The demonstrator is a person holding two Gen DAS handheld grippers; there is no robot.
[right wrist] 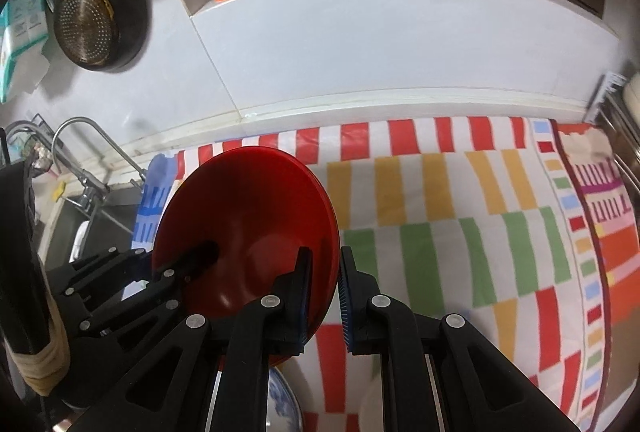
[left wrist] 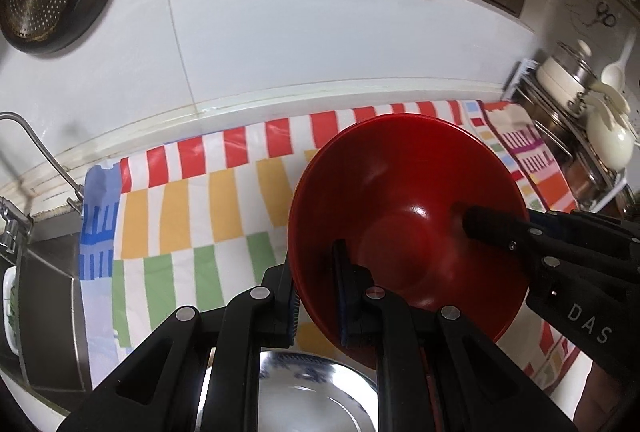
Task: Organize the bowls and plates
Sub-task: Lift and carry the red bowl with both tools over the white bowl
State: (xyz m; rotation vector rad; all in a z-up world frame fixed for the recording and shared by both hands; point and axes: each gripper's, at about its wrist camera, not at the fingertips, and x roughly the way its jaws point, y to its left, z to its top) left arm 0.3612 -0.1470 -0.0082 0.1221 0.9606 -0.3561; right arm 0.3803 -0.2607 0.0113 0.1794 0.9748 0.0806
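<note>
1. Left wrist view: the left tool is clamped on the near rim of a red bowl, one pad inside the wall and one outside. The bowl hangs tilted above the striped cloth that covers the surface, with nothing under it in contact.
2. Same view: the right tool reaches in from the right, one finger lying inside the bowl near its bottom. A double rim line at the top suggests more than one bowl nested together, though this cannot be told for sure.
3. Same view: a steel dish with a blue-patterned piece sits below the tools. To carry well, the bowl should clear it before being lowered.
4. Right wrist view: the right tool is closed on the bowl's right-hand rim, its pads pinching the wall. The left tool grips the opposite side.
5. Same view: the sink tap stands to the left, well apart.
6. Judgement: with two pinches on opposite rims, both hands need to travel together and keep the same tilt. If they drift apart, the smooth rim is likely to slip from the pads.
</note>
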